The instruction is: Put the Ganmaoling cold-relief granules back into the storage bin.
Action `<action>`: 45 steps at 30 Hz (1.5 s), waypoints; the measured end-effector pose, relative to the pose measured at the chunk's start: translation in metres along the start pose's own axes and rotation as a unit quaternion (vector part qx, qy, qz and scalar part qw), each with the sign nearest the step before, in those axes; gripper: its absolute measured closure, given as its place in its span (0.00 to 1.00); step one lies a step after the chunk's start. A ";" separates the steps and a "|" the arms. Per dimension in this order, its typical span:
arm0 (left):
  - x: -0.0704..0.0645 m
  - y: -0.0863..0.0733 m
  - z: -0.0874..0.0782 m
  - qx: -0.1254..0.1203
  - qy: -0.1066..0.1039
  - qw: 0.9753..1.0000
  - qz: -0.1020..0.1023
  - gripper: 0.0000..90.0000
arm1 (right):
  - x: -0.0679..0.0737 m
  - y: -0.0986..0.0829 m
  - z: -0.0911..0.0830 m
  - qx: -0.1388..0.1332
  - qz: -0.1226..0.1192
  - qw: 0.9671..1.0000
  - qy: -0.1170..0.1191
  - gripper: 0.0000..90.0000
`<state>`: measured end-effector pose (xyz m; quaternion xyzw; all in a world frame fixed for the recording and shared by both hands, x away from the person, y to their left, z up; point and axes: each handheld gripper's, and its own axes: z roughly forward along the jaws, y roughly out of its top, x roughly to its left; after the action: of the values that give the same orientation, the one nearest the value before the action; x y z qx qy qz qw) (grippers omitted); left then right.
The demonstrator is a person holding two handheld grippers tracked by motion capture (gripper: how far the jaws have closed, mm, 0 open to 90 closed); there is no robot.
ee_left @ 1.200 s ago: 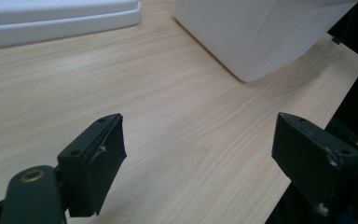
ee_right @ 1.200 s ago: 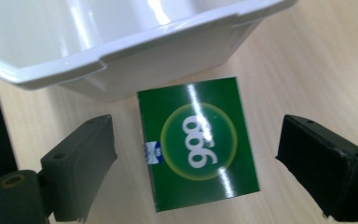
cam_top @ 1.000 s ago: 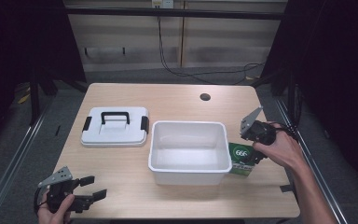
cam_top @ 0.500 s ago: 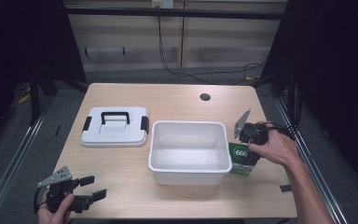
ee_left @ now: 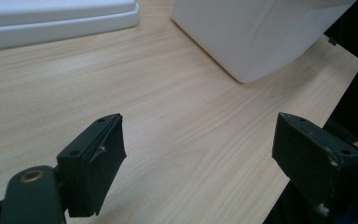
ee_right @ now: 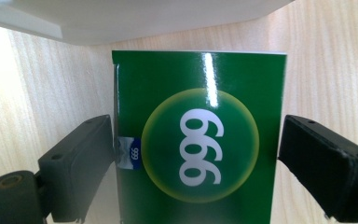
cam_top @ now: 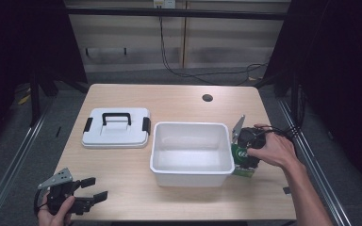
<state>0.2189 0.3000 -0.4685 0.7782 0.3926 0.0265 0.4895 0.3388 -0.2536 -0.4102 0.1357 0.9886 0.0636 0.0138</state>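
High view looks down on a pale wooden table (cam_top: 179,99), where the right gripper (cam_top: 246,151) sits over a green box (cam_top: 242,167) lying flat on the wood, tight against the right outer wall of a white tub (cam_top: 191,173). From the right gripper view, that green box (ee_right: 198,140), printed with a yellow-edged disc and white digits, lies between the two black jaws: the left jaw is touching its edge at a small blue label, while the right one seems to stand just clear of the far edge, so the jaws are spread around the box rather than clamped on it. The tub's wall (ee_right: 135,18) runs across the top of that view. A white lid (cam_top: 116,128) with a black handle rests left of the tub, just beside it. Down at the near left corner the left gripper (cam_top: 86,197) hovers low over bare wood, its jaws wide apart with nothing between them, as the left gripper view confirms (ee_left: 200,154).
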 end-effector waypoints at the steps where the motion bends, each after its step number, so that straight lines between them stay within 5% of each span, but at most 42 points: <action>1: 0.000 0.000 0.000 0.000 0.000 1.000 0.000 0.19 | 0.001 0.000 0.001 0.001 0.001 1.000 0.002 0.11; 19: 0.000 0.000 0.000 0.001 0.000 1.000 0.000 0.19 | 0.002 -0.001 0.006 0.009 -0.030 0.999 0.007 0.17; 45: 0.000 0.000 0.000 0.001 0.000 1.000 -0.001 0.19 | 0.008 -0.022 -0.016 -0.028 -0.005 1.000 -0.005 0.18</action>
<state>0.2184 0.3002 -0.4684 0.7782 0.3931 0.0260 0.4891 0.3250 -0.2745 -0.3976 0.1306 0.9870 0.0908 0.0227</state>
